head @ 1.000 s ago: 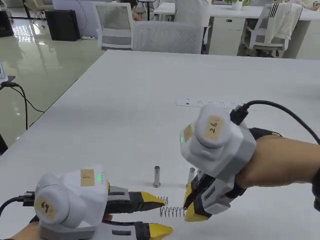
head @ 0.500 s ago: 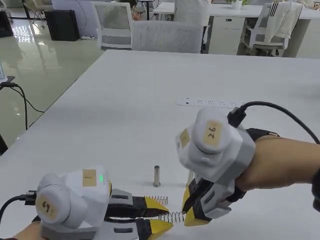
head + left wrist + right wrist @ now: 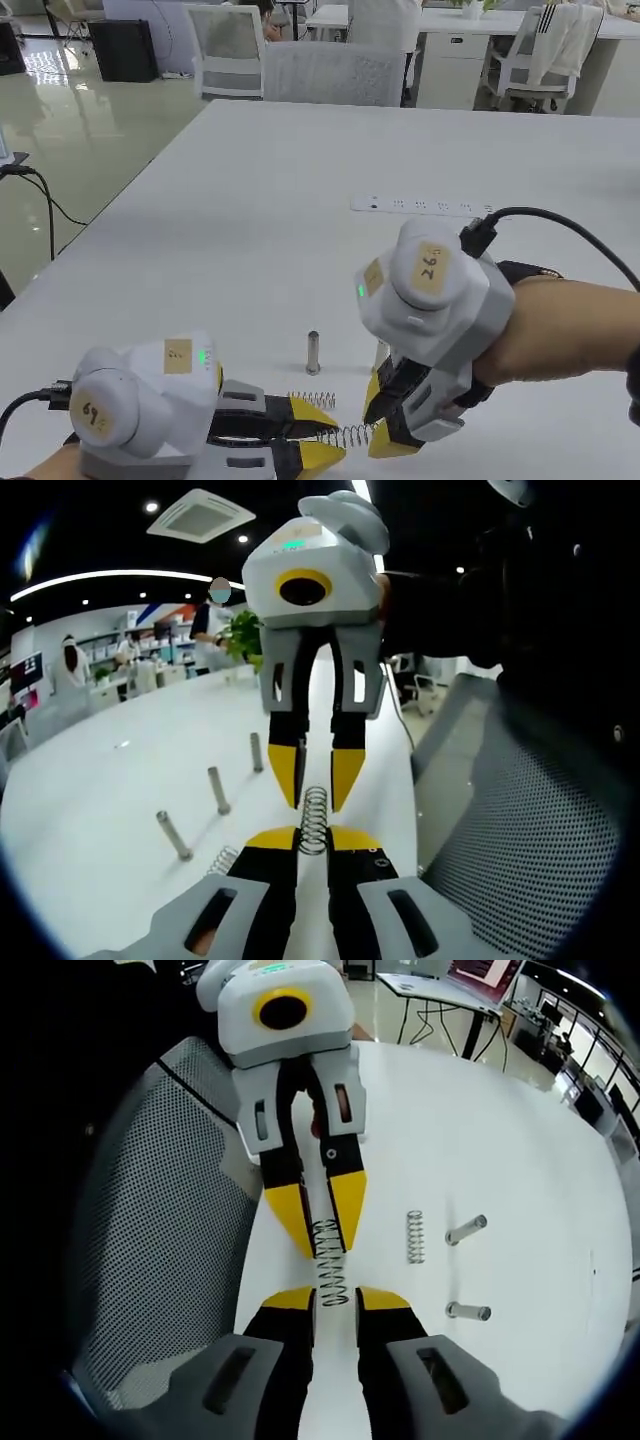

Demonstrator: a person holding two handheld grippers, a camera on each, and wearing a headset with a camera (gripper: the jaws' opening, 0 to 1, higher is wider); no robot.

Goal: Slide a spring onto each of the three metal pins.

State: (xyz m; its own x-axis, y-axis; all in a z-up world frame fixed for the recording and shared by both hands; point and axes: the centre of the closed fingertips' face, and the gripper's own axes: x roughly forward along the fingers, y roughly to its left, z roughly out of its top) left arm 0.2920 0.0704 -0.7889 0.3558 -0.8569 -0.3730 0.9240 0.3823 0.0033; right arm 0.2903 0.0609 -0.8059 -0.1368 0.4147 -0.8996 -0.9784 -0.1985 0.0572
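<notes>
A short steel spring (image 3: pixel 347 435) hangs level between my two grippers, just above the white table. My left gripper (image 3: pixel 322 438) is shut on its left end, and my right gripper (image 3: pixel 378 428) is shut on the other end. In the left gripper view the spring (image 3: pixel 314 820) runs from my own jaws (image 3: pixel 312 838) to the facing yellow tips. The right gripper view shows the same spring (image 3: pixel 330 1265) between both pairs of tips. A second spring (image 3: pixel 312 399) lies loose on the table. One metal pin (image 3: pixel 313 353) stands upright; another pin (image 3: pixel 381 352) is half hidden behind the right gripper. Three pins (image 3: pixel 217 790) stand in a row in the left gripper view.
A white power strip (image 3: pixel 420 206) lies further back on the table (image 3: pixel 250 220). Office chairs (image 3: pixel 230 50) and desks stand beyond the far edge. The table's left edge drops to a glossy floor with a black cable (image 3: pixel 40 195). A mesh chair (image 3: pixel 170 1210) is close behind me.
My left gripper was open beside the spring a second ago and has since shut on its free end. The right gripper has kept its hold and barely moved.
</notes>
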